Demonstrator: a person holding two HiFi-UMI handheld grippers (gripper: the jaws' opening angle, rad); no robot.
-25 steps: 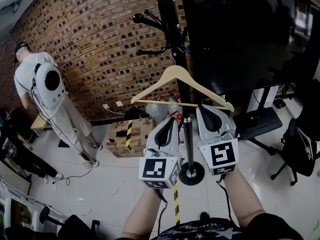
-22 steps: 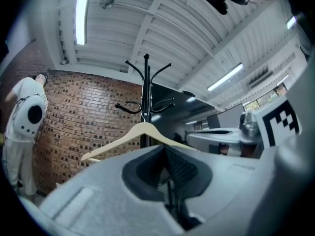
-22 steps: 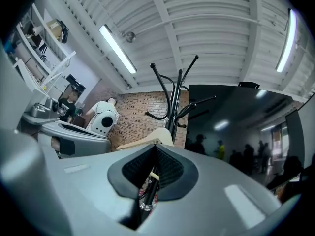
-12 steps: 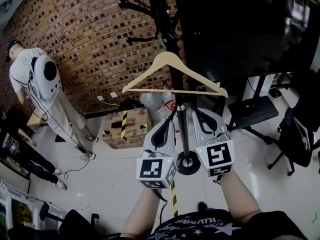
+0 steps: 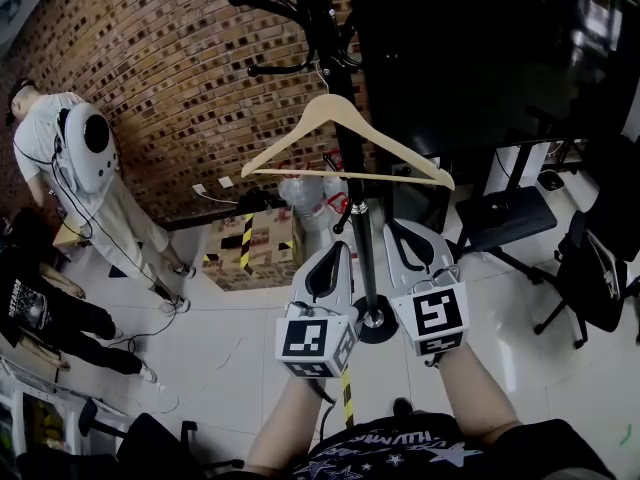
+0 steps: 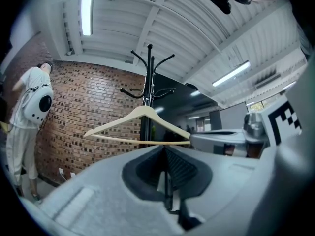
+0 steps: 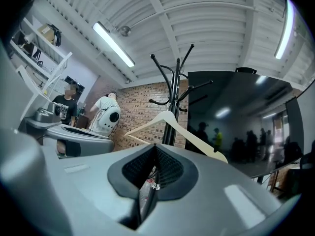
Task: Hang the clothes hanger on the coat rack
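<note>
A pale wooden clothes hanger (image 5: 325,105) hangs by its hook from a lower peg of the black coat rack (image 5: 318,28), free of both grippers. My left gripper (image 5: 338,248) and right gripper (image 5: 402,228) sit side by side below the hanger's bar, either side of the rack's pole, both shut with nothing between the jaws. The left gripper view shows the hanger (image 6: 142,113) and the rack (image 6: 147,73) beyond the shut left gripper (image 6: 166,156). From the right gripper (image 7: 155,154) the hanger (image 7: 167,118) appears ahead on the rack (image 7: 172,87).
A brick wall (image 5: 170,78) stands behind the rack, a large dark screen (image 5: 480,58) to its right. A person in white (image 5: 75,158) stands at the left. A taped cardboard box (image 5: 250,253), plastic bags (image 5: 310,203), a black bench (image 5: 505,218) and a chair (image 5: 600,278) surround the rack's base (image 5: 375,323).
Both grippers have sunk away from the hanger's bar, which lay at their tips a second ago. The hanger stays hanging on the rack.
</note>
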